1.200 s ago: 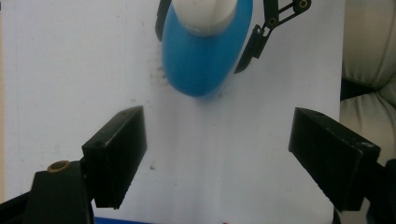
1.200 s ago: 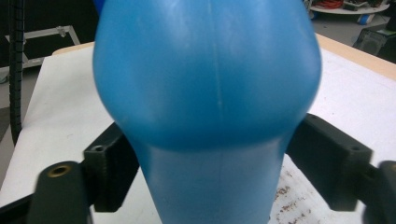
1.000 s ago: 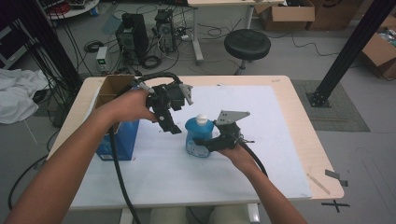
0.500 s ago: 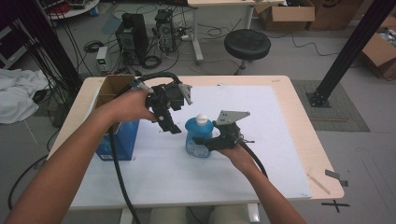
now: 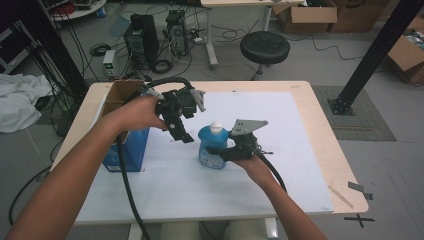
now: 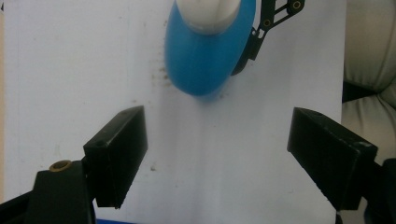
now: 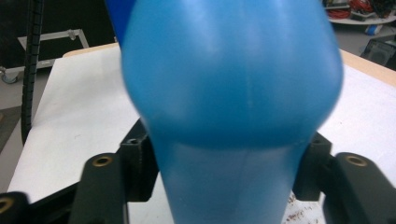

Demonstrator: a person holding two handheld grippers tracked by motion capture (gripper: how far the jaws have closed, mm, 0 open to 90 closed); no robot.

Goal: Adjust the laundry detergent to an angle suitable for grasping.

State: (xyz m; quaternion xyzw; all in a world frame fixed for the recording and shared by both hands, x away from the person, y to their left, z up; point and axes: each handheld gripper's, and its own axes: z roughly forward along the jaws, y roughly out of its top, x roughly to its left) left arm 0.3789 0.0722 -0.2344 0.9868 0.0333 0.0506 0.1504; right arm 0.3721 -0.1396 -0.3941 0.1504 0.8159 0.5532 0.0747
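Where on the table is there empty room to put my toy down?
The white sheet lies bare right of the blue bottle, out to the wooden table edge, and along the near edge. It is crowded around the bottle, both grippers and the blue box at left.

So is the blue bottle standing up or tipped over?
Standing up: the blue bottle sits on the white sheet, its white cap on top.
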